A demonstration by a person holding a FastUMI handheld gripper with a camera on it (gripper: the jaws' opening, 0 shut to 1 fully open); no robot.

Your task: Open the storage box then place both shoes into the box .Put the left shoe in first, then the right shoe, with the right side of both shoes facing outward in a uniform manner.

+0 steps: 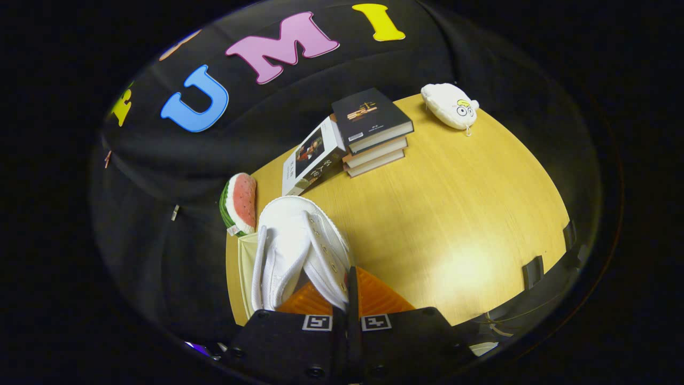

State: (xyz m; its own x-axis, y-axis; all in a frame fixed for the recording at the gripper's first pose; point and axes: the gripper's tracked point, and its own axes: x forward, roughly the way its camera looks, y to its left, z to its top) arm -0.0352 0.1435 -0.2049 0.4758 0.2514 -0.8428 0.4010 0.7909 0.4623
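White canvas shoe in pinched tool

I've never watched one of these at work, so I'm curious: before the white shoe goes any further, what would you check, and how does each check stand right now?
1. Grip: the hand-held gripper has its fingers closed together on the side wall of the white shoe: ok.
2. Shoe lifted off the wooden table: cannot tell.
3. Which shoe it is, left or right: cannot tell.
4. Box open: the orange box part lies under the fingers; whether it is open, cannot tell.
5. Obstacles: the watermelon toy sits close beside the shoe: not ok.
6. The stack of books stands well beyond: ok.
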